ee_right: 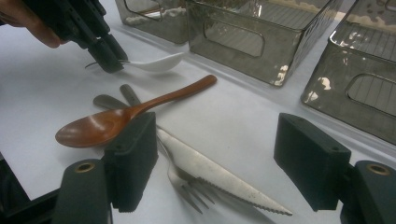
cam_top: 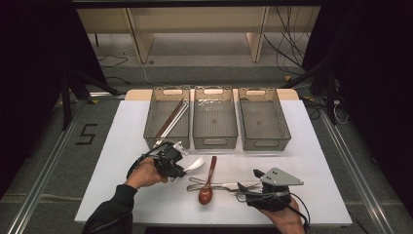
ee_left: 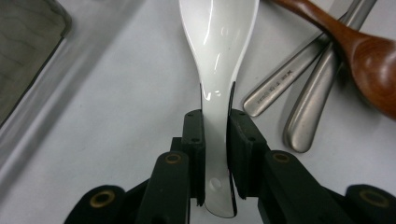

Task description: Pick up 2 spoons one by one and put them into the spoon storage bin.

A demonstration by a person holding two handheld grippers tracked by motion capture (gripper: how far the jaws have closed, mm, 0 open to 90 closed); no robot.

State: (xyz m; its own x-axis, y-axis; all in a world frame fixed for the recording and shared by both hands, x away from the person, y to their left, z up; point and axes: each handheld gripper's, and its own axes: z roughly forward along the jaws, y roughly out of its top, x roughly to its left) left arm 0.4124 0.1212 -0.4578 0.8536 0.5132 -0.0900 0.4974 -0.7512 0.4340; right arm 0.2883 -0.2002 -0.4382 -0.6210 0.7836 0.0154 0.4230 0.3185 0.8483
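Lower left of high view: left gripper (cam_top: pixel 181 163) clamped on white ceramic spoon (cam_top: pixel 195 164) by the handle, just below left bin (cam_top: pixel 167 117) holding chopsticks (cam_top: pixel 171 118). Centre: wooden spoon (cam_top: pixel 207 185) lying across knife (cam_top: pixel 221 185) and fork (ee_right: pixel 189 186). Lower right: right gripper (cam_top: pixel 243 187) with jaws wide, nothing gripped, straddling the knife blade.

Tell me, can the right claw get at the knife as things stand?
Probably yes: the right claw stands open, with the knife on the table between its jaws; only the fork lies against it.
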